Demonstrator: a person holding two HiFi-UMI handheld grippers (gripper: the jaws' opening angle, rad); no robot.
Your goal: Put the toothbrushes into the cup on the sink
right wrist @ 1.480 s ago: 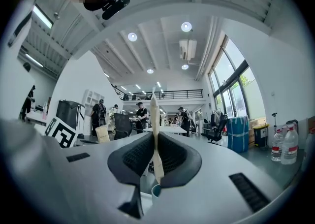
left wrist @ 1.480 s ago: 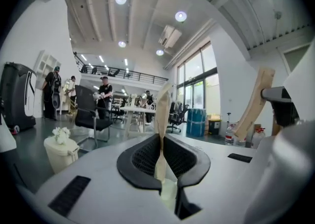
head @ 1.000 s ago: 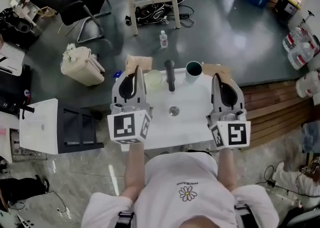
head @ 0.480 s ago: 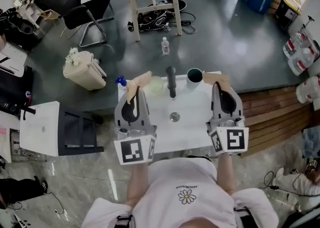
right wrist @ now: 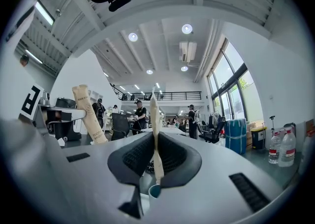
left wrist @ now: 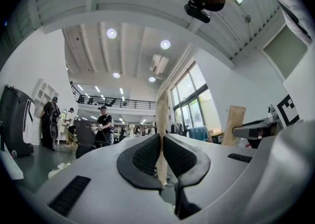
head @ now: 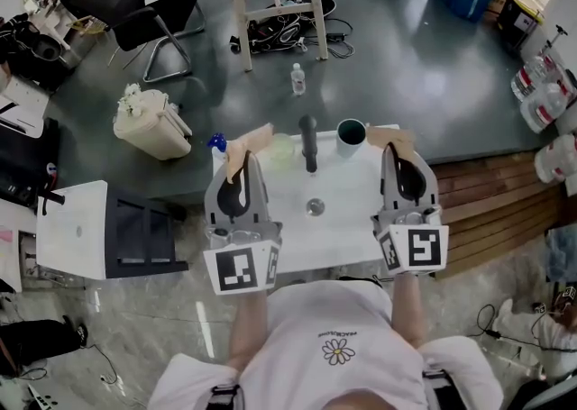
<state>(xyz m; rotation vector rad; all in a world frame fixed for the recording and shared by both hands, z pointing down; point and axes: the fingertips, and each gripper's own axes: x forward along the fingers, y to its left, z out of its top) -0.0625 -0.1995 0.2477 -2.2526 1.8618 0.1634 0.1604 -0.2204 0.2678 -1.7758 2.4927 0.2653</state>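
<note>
The left gripper sits centre left in the head view, above the left edge of the white sink. Its jaws are closed on a paper-wrapped toothbrush, which projects past the jaw tips. In the left gripper view the black pads press on both faces of this packet.

A pale green item, possibly a dish, lies at the sink's rear edge. To its right stands the dark faucet, with the drain in front of it. The cup stands on the sink's rear edge, right of the faucet.

The right gripper sits centre right, just beside the cup. Its jaws are closed on a second wrapped toothbrush. In the right gripper view the cup rim appears directly below the jaws.
</note>
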